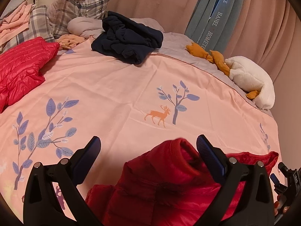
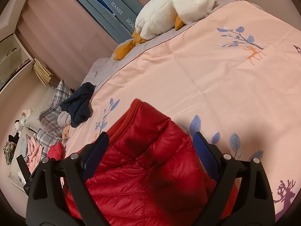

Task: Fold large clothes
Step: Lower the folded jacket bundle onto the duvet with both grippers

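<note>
Smooth pink duvet point(image 1: 116, 86) | puffy quilted red jacket point(image 2: 143, 162) | left hand-held gripper point(image 1: 148, 150), right hand-held gripper point(image 2: 150, 145) spread wide

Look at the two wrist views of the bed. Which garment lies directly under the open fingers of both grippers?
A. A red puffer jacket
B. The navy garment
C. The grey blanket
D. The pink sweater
A. A red puffer jacket lies on the pink bedspread beneath the left gripper and right gripper, while the navy garment sits far up the bed.
</note>
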{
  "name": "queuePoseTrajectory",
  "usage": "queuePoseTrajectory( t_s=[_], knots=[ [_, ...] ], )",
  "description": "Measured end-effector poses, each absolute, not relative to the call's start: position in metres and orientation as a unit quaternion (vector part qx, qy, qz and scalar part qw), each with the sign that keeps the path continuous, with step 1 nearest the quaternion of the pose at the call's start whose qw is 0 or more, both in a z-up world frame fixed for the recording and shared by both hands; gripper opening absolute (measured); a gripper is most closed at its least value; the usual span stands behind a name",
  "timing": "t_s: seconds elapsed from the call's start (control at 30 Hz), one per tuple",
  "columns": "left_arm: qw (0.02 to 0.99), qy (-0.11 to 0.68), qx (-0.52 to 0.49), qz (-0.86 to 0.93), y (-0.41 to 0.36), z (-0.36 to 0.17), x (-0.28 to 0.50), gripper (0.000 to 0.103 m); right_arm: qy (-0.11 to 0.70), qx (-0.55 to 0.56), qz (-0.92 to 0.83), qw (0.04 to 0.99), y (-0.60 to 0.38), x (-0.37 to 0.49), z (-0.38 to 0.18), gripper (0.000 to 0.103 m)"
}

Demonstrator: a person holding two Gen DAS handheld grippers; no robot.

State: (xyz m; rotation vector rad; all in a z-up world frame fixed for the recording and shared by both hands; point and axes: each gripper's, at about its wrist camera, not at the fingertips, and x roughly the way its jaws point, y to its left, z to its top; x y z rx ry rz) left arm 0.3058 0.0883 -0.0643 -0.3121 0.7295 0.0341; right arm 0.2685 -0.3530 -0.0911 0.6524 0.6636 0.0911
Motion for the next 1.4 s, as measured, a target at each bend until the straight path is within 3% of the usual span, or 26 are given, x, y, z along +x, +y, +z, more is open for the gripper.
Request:
queuePoseTrajectory(
  t_s=[0.8, 1.07, 1.23, 1.4],
  knots=[
    [0.915, 0.38, -0.134, 0.002, 0.083, -0.077, 0.317, 0.102, 0.348, 0.298, 0.033, 0.888, -0.346, 0.277, -0.103, 0.092],
    [0.889, 0.44, -0.126, -0.027, 0.08, -0.1, 0.334, 0.102, 0.398, 0.272, 0.035, 0.876, -0.34, 0.291, -0.115, 0.092],
    [0.872, 0.464, -0.146, -0.049, 0.084, -0.116, 0.339, 0.102, 0.412, 0.264, 0.033, 0.872, -0.337, 0.294, -0.119, 0.068],
    [0.873, 0.461, -0.145, -0.065, 0.084, -0.118, 0.34, 0.098, 0.419, 0.249, 0.023, 0.873, -0.338, 0.296, -0.121, 0.03]
  ],
)
